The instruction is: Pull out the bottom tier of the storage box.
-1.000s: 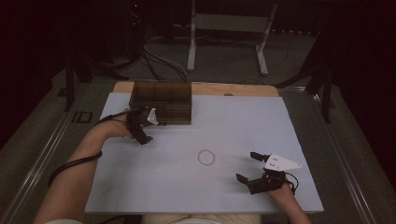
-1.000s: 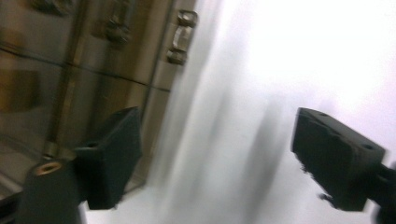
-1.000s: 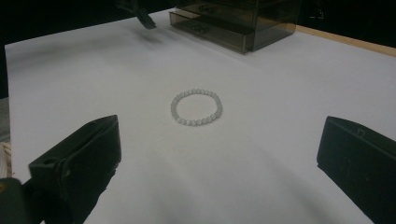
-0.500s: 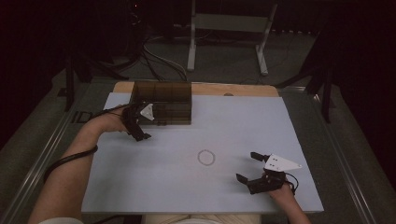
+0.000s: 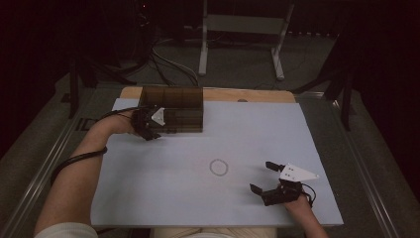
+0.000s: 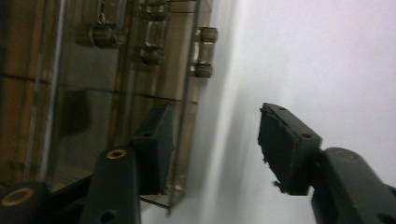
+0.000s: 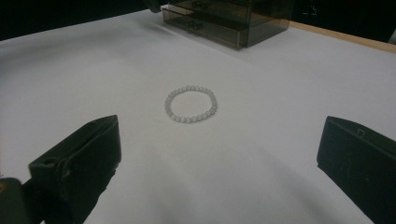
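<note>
Bracelet (image 7: 190,103): small pale bead ring, flat on white table (image 5: 297,129), mid-table, untouched. Right gripper (image 5: 266,178) jaws spread wide, aimed at it, near. Left gripper (image 6: 212,149) jaws apart at smoked drawer box (image 5: 172,108) front corner. Judged light, limp, beads slippery; pinch across 1 strand.

The drawer box (image 5: 172,109) looks like glossy, smoky see-through plastic. Near it, the bracelet (image 7: 190,103) has pale matt beads on the bench's (image 5: 257,139) smooth white matt sheet, wood edge behind.
</note>
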A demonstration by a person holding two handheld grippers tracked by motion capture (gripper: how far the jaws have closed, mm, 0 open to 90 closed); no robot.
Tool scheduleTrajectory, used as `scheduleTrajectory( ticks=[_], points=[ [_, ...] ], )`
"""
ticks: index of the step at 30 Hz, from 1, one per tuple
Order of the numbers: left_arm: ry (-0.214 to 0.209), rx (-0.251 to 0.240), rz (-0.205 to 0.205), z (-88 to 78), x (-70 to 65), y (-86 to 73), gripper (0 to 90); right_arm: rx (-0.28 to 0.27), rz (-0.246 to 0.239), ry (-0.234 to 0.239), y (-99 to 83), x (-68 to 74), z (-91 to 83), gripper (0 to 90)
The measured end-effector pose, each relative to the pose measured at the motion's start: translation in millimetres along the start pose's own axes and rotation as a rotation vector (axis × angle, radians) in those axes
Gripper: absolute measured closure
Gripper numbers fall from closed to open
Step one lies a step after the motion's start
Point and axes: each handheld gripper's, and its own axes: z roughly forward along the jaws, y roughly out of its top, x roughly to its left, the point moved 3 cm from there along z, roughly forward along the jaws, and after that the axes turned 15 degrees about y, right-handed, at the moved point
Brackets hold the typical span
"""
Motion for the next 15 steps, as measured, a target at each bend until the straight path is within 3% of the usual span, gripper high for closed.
scheduleTrajectory(
  ticks=[3,10,15],
  points=[
    [0.033,0.015,0.031,4.5,2.0,-1.2,53.2,0.001,0.002,0.001,-0.2,-0.4,0.0,0.0],
    [-0.003,0.06,0.03,18.5,6.8,-5.4,65.1,0.0,0.0,0.006,-0.2,0.3,0.4,0.0],
    [-0.003,0.074,0.066,25.2,7.2,-5.2,66.5,-0.002,0.004,0.005,-0.5,-0.3,-0.3,0.0]
  ],
)
